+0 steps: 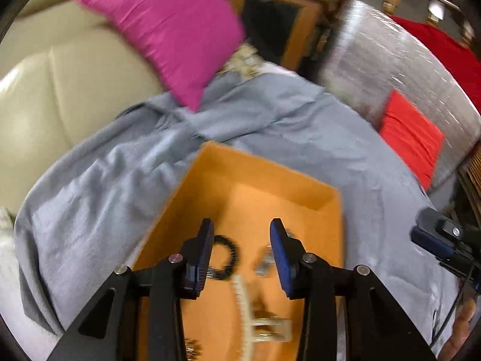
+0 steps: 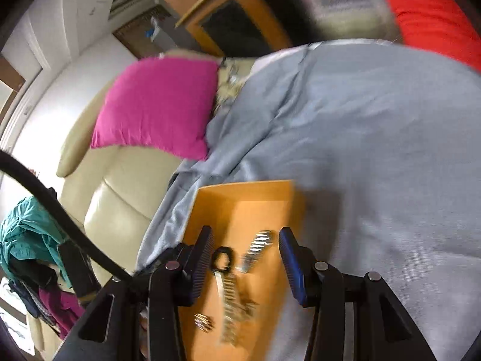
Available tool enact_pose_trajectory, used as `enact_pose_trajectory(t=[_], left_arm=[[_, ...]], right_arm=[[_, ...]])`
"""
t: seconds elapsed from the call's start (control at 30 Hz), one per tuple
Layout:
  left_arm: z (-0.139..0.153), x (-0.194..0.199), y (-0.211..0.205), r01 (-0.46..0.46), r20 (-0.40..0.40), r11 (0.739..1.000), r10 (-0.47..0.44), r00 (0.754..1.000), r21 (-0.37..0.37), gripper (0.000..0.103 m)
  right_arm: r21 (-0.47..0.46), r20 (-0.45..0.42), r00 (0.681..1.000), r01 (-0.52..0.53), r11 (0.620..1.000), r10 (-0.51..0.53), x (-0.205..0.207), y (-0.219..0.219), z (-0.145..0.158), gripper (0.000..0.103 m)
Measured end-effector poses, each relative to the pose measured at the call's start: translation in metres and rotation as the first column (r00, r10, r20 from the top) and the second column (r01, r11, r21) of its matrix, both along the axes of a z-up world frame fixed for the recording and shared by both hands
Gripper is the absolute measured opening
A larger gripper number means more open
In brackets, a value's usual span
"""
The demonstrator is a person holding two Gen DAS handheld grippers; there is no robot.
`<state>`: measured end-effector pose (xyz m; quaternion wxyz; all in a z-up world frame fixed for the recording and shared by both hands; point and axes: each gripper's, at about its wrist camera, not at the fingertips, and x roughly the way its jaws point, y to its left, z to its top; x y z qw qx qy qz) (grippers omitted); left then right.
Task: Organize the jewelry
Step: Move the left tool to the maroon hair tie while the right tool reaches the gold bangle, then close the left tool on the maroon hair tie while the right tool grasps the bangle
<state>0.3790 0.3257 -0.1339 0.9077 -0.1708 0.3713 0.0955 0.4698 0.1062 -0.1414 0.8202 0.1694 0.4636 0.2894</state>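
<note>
An orange open box (image 1: 270,180) (image 2: 240,198) lies on a grey-blue cloth. Inside lie a black beaded ring-shaped bracelet (image 1: 230,255) (image 2: 222,260), a pale chain strand (image 1: 240,300) (image 2: 228,300), silver pieces (image 1: 264,263) (image 2: 258,245) and a small gold piece (image 2: 204,322). My left gripper (image 1: 242,234) is open and empty above the box, jaws either side of the bracelet. My right gripper (image 2: 246,240) is open and empty above the same box; it also shows at the right edge of the left wrist view (image 1: 439,237). Both views are blurred.
The grey-blue cloth (image 1: 285,126) (image 2: 375,150) covers the surface. A pink cushion (image 1: 168,24) (image 2: 156,105) rests on a cream sofa (image 1: 45,105) (image 2: 120,195). A red cushion (image 1: 412,135) (image 2: 433,18) lies right. A wooden cabinet (image 1: 285,21) stands behind.
</note>
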Motion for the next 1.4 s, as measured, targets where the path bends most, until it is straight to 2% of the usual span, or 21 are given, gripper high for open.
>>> enact_pose_trajectory(t=[0.13,0.3,0.4,0.5,0.6,0.7,0.9,1.03,1.13,1.2,1.27,1.33,1.4], left_arm=[[0.013,0.004,-0.050,0.107,0.044,0.993,-0.109,0.993,0.054,0.040],[0.019,0.008,-0.126,0.274,0.056,0.958,-0.278,0.959,0.081,0.040],[0.016,0.007,-0.172,0.372,0.047,0.924,-0.377,0.925,0.084,0.040],[0.012,0.003,-0.217,0.470,0.038,0.880,-0.473,0.880,0.073,0.040],[0.006,-0.005,-0.255,0.554,0.027,0.830,-0.557,0.830,0.067,0.040],[-0.002,-0.013,-0.286,0.622,0.003,0.780,-0.623,0.782,0.067,0.040],[-0.022,-0.035,-0.333,0.724,-0.066,0.687,-0.720,0.690,0.066,0.040],[-0.037,-0.048,-0.352,0.777,-0.120,0.625,-0.768,0.629,0.071,0.040],[-0.050,-0.058,-0.362,0.810,-0.167,0.581,-0.794,0.585,0.078,0.040],[-0.056,-0.064,-0.365,0.823,-0.191,0.560,-0.801,0.567,0.094,0.040],[-0.060,-0.068,-0.364,0.828,-0.206,0.551,-0.802,0.560,0.106,0.041],[-0.064,-0.070,-0.361,0.838,-0.212,0.539,-0.812,0.543,0.083,0.043],[-0.066,-0.072,-0.358,0.848,-0.212,0.526,-0.824,0.526,0.063,0.045]], right_arm=[[0.000,0.024,0.995,0.093,0.996,-0.093,-0.028,-0.082,0.006,0.047],[-0.028,0.040,0.969,0.246,0.969,-0.245,-0.076,-0.206,0.004,0.047],[-0.038,0.032,0.944,0.328,0.944,-0.327,-0.103,-0.274,0.000,0.047],[-0.035,0.017,0.906,0.424,0.905,-0.423,-0.130,-0.341,-0.005,0.047],[-0.010,-0.011,0.876,0.482,0.876,-0.482,-0.149,-0.387,-0.013,0.047],[0.019,-0.033,0.853,0.522,0.853,-0.521,-0.166,-0.414,-0.026,0.047],[0.111,-0.118,0.829,0.558,0.823,-0.546,-0.180,-0.441,-0.069,0.047],[0.113,-0.184,0.822,0.562,0.819,-0.539,-0.173,-0.447,-0.092,0.047],[0.099,-0.197,0.824,0.556,0.826,-0.531,-0.162,-0.444,-0.099,0.047],[0.087,-0.194,0.818,0.565,0.821,-0.542,-0.158,-0.446,-0.100,0.048],[0.076,-0.196,0.807,0.579,0.812,-0.558,-0.158,-0.450,-0.102,0.048],[0.073,-0.201,0.799,0.590,0.804,-0.567,-0.157,-0.454,-0.105,0.049],[0.047,-0.192,0.794,0.595,0.802,-0.577,-0.156,-0.456,-0.106,0.056]])
